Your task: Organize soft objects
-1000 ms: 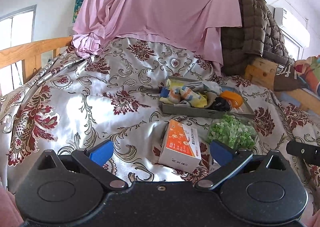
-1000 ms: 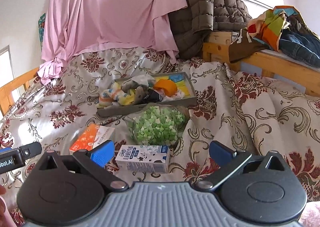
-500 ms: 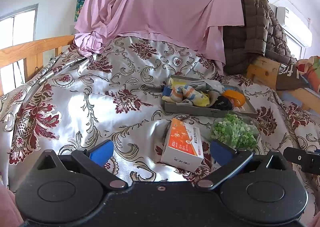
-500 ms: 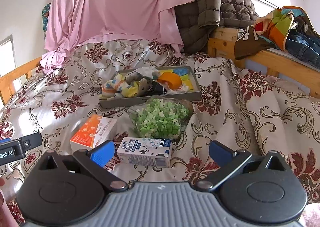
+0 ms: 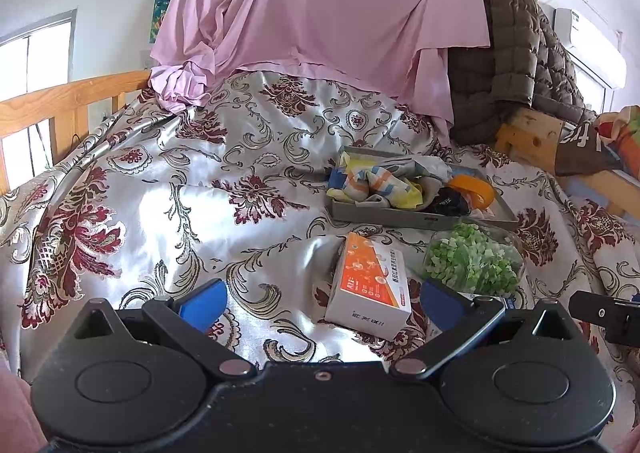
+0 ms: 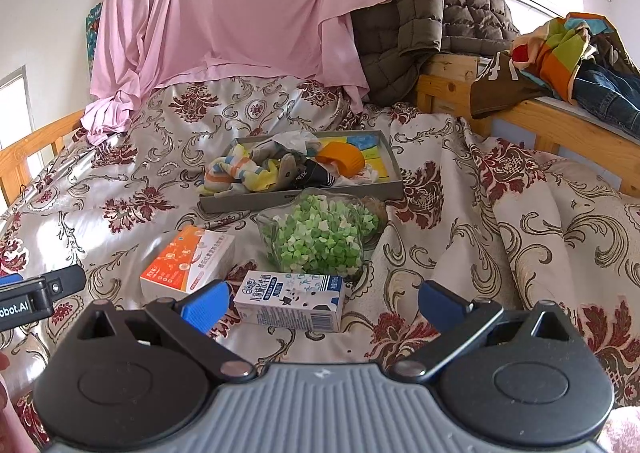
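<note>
A grey tray [image 6: 300, 199] [image 5: 384, 215] sits on the floral bedspread and holds soft items: striped socks [image 6: 236, 173] [image 5: 376, 183], a dark sock [image 6: 316, 175], an orange piece [image 6: 344, 159] [image 5: 472, 189] and yellow-blue sponges [image 6: 372, 157]. My left gripper [image 5: 322, 299] is open and empty, above the bedspread short of the tray. My right gripper [image 6: 322, 299] is open and empty, just behind a milk carton [image 6: 290, 299].
A clear bowl of green pieces [image 6: 324, 239] [image 5: 472, 263] stands in front of the tray. An orange-white box [image 6: 188, 261] [image 5: 370, 285] lies left of it. Pink sheet [image 6: 224, 13], brown jacket [image 6: 432, 13] and wooden rails [image 6: 560, 121] [image 5: 60, 101] border the bed.
Both grippers have drawn back and risen slightly; the tray, bowl and boxes look a little farther and lower. Jaws stay open. Nothing on the bed has moved.
</note>
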The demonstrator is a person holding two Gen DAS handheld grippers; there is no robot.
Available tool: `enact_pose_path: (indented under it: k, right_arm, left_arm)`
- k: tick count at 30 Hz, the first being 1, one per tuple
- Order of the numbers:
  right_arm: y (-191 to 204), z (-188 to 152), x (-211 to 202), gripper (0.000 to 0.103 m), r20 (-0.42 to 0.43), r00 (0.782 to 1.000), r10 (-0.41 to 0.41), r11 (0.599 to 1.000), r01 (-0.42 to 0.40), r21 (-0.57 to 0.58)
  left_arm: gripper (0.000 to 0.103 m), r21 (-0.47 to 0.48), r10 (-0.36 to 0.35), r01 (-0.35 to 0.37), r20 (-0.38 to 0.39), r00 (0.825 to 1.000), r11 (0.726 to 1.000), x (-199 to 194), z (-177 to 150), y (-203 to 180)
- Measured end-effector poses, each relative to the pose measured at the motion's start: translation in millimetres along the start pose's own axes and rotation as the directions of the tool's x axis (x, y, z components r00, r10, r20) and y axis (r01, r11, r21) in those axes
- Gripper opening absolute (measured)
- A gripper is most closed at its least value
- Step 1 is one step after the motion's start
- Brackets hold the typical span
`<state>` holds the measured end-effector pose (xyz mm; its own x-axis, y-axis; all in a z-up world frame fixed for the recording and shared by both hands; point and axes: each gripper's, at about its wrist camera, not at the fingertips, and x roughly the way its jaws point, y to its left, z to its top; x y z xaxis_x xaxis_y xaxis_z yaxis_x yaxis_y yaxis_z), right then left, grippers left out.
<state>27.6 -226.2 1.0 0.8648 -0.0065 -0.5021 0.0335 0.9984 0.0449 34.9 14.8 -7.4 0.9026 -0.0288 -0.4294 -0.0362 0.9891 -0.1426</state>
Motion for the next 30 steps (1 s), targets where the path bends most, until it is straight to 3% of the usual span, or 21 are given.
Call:
enact_pose_path:
  k: [30]
  right_arm:
    - [0.6,0.3,-0.1,0.103,-0.001,1.0,-0.001,1.0,0.001,-0.001]
  left_arm:
    - [0.102,0.009,0.029,-0.029,-0.011,1.0,1.0,-3.2,-1.0,4.7]
